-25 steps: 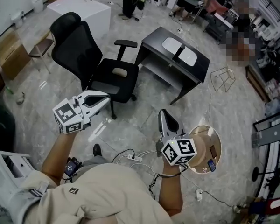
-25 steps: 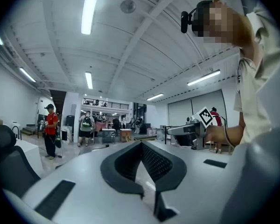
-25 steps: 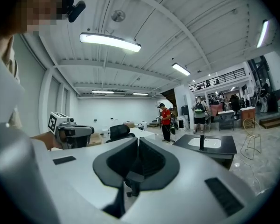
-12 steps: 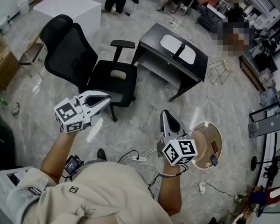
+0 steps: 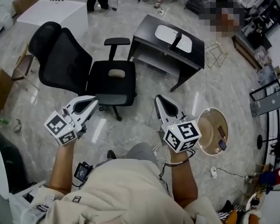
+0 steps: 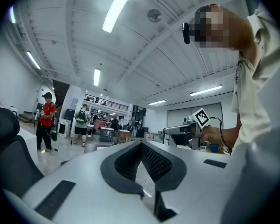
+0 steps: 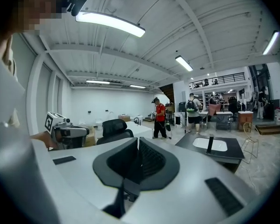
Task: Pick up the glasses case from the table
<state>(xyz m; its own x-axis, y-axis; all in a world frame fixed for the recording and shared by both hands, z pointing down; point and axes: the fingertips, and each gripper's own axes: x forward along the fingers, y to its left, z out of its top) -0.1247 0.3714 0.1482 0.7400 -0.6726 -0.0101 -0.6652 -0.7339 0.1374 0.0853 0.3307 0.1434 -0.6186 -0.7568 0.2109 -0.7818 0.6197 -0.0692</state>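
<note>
Left hand-held gripper (image 5: 92,100) and right hand-held gripper (image 5: 158,99) are both shut and empty, held level for approach. The dark glasses case (image 5: 177,40) - probably - lies well ahead on the black worktop (image 5: 147,31).

Black office chair (image 5: 60,59); white counter (image 5: 53,13); perhaps a round stool (image 5: 207,127).

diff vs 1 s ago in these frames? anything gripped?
The person has walked on, so the whole head view shifted; in it the left tongs sank toward the lower left and the right tongs edged up. Nothing taken hold of or let go. Unchanged: both tongs shut and empty, black table still ahead, office chair beside it.
</note>
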